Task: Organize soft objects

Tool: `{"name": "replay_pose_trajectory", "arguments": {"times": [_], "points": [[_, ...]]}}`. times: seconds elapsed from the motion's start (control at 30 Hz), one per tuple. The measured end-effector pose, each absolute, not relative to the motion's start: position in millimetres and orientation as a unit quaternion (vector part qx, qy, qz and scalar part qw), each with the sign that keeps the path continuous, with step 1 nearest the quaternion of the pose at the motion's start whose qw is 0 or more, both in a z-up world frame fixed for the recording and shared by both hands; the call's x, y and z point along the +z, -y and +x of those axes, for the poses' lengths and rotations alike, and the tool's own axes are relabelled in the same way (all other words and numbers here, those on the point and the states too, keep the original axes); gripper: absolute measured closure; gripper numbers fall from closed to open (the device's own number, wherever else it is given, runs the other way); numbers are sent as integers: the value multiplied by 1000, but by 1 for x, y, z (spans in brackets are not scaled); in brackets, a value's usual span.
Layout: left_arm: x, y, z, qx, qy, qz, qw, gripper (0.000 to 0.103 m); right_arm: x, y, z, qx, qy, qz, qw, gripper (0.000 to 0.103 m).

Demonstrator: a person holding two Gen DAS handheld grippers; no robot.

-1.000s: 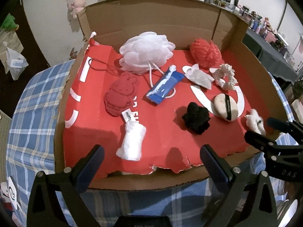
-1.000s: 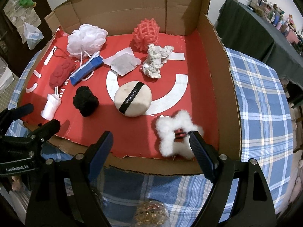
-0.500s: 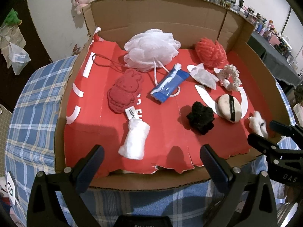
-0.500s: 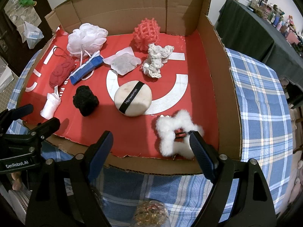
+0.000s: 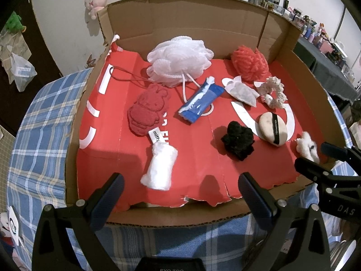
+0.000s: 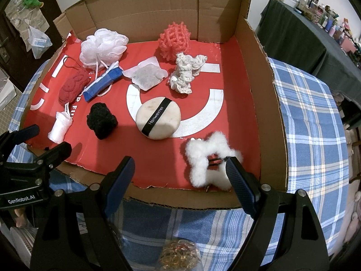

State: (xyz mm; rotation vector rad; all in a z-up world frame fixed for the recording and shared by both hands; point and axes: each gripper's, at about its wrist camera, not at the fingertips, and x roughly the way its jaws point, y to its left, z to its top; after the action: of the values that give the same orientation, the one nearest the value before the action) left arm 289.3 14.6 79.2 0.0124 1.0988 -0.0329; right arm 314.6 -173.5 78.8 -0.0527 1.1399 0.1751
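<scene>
Both grippers hang at the near edge of the shallow cardboard tray w/ red liner (image 6: 252, 52): left gripper (image 5: 180, 192) fingers wide, holding nothing, nearest the white cotton roll (image 5: 159, 167); right gripper (image 6: 180, 169) also wide and empty, its right finger just beside the fluffy white scrunchie (image 6: 209, 158). Risk, I'd say: fluff snags or squashes flat and slips out, or a finger catches the torn liner edge. Textures vary (handle differently): airy white mesh pouf (image 5: 178, 61), nubbly black yarn ball (image 6: 101, 119), smooth round beige puff w/ black strap (image 6: 158, 118), knobbly coral net sponge (image 6: 174, 39).

Tabletop cloth (image 6: 311, 117): blue-white plaid.
Box (image 5: 180, 20): brown cardboard.
Box liner (image 5: 198, 158): red, white markings.
Bath pouf (image 5: 178, 59): white.
Bunny sponge (image 5: 147, 111): red.
Scrunchie (image 6: 101, 120): black.
Powder puff (image 6: 158, 118): cream, black band.
Mesh ball (image 6: 174, 40): coral.
</scene>
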Motion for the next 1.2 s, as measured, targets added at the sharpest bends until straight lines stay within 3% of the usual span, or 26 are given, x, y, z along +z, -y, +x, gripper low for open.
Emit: {"name": "replay_pose_trajectory", "arguments": {"times": [1.2], "points": [[78, -17, 289, -16, -525, -2, 851, 0, 80, 175, 315, 83, -538, -25, 838, 20]]}}
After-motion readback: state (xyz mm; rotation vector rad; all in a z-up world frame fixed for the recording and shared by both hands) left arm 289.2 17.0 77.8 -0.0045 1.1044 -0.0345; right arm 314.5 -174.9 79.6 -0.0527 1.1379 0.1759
